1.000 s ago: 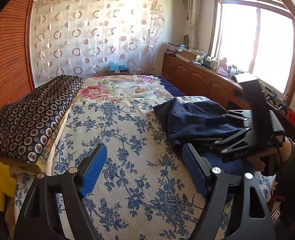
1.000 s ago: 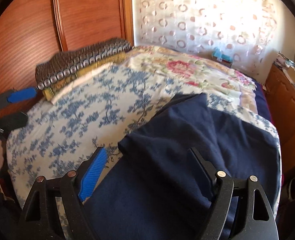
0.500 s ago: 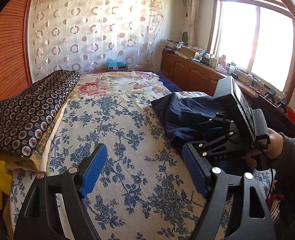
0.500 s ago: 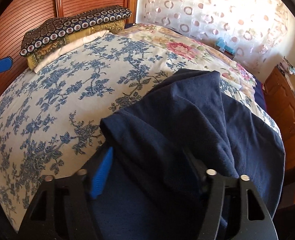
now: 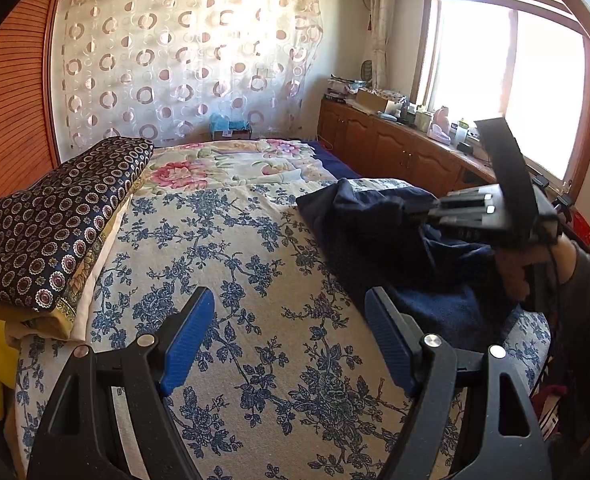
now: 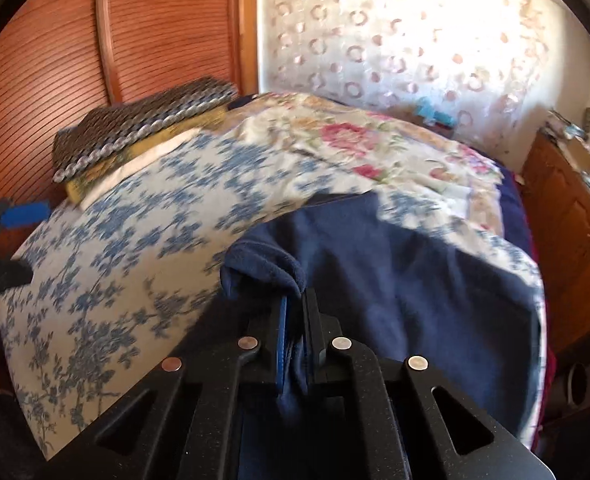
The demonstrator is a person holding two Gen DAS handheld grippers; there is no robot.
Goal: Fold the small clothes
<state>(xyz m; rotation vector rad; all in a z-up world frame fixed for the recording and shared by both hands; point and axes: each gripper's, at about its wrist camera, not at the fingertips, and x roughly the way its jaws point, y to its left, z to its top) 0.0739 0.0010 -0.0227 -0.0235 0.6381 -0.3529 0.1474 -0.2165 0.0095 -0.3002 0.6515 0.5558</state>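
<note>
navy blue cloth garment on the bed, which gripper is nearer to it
Right. The right gripper is shut on a fold of the navy blue cloth garment; the left gripper hangs open over the floral bedspread beside it.

Bedroom w/ bed (image 5: 255, 272) in blue-floral cover, wood slatted wardrobe (image 5: 11, 92) at left, circle-print sheer curtain (image 5: 183, 64) on back wall, bright sunlit window (image 5: 507, 92) above low wooden cabinets (image 5: 391, 148) at right.
</note>
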